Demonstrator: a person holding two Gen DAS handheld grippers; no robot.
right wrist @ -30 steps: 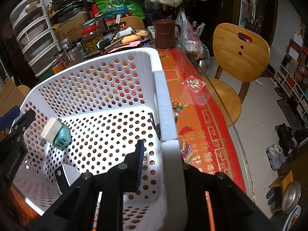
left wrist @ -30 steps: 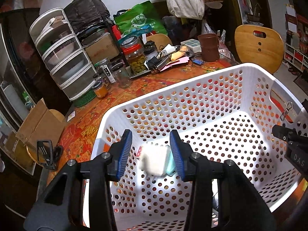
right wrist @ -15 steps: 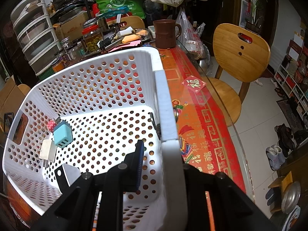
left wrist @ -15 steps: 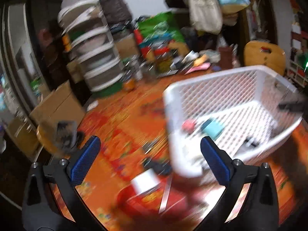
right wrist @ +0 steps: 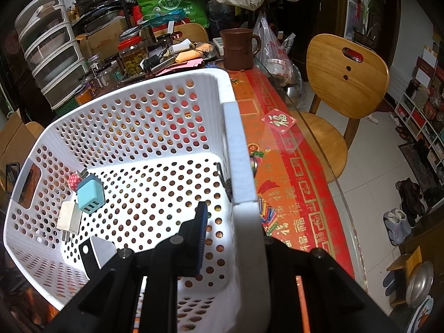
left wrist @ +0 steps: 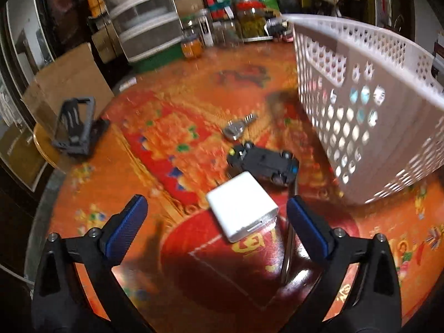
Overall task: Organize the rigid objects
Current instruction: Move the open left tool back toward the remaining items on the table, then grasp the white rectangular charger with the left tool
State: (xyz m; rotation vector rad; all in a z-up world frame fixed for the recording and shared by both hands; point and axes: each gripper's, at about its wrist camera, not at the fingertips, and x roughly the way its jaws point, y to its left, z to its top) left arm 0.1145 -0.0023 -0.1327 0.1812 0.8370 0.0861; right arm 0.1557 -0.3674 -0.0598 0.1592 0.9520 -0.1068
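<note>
- Left gripper (left wrist: 213,216), jaws wide and easing closed, having dropped the plug in the basket (left wrist: 360,88), is now bracketing the white charger (left wrist: 241,206) untouched.
- Right gripper (right wrist: 222,238) is staying clamped on the basket wall.

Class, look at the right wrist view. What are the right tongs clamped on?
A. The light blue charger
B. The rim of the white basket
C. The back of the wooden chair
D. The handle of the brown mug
B: the right tongs straddle the wall of the white basket, one pad inside and the other hidden outside, shut on its rim.
</note>
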